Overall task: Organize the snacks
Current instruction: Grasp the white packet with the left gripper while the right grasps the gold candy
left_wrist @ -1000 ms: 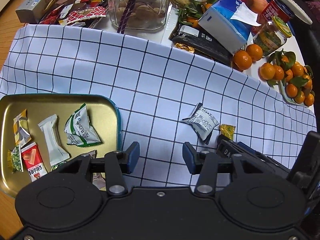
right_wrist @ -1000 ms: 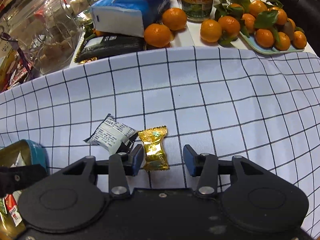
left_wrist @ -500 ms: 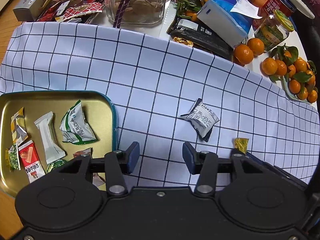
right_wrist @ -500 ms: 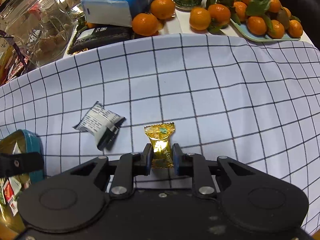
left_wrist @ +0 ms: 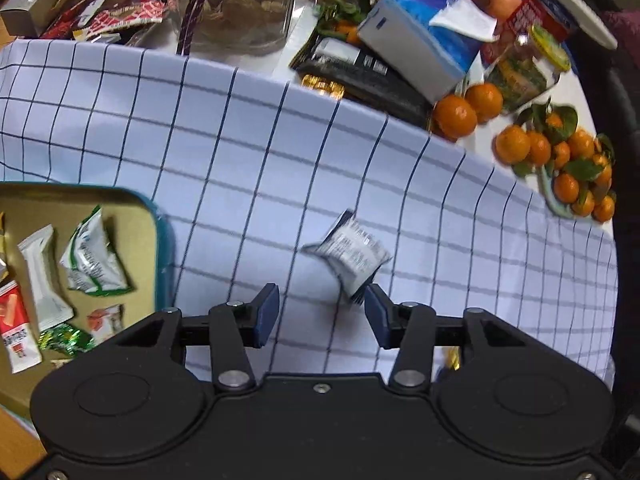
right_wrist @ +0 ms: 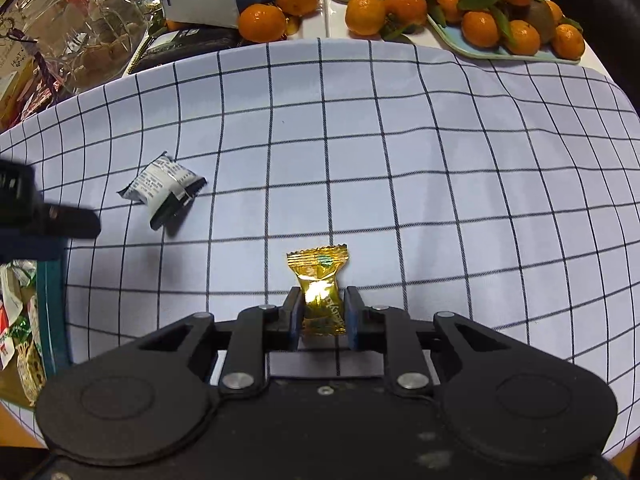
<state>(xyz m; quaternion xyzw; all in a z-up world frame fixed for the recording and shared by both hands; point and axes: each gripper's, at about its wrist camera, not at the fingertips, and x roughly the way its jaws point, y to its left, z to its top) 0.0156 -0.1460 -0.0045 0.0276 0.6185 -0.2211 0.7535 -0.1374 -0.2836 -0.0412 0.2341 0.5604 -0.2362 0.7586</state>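
Note:
My right gripper (right_wrist: 322, 312) is shut on a gold-wrapped candy (right_wrist: 320, 288) and holds it above the checked cloth. A grey-and-black snack packet (left_wrist: 350, 254) lies on the cloth just ahead of my open, empty left gripper (left_wrist: 322, 312), near its right finger; it also shows in the right wrist view (right_wrist: 162, 192). A gold tin tray with a teal rim (left_wrist: 162, 232) lies at the left and holds several wrapped snacks, among them a green-and-white packet (left_wrist: 94, 260) and a white bar (left_wrist: 40, 272).
Behind the cloth stand a glass jar (left_wrist: 240, 0), a blue tissue pack (left_wrist: 424, 44), a black packet (left_wrist: 360, 76), loose tangerines (left_wrist: 466, 110) and a plate of tangerines (right_wrist: 508, 28). Snack wrappers are piled at the back left (left_wrist: 100, 12). A dark chair (left_wrist: 624, 160) is at the right.
My right gripper closed on the gold candy and lifted it off the cloth. My left gripper moved right and forward toward the grey packet, still open.

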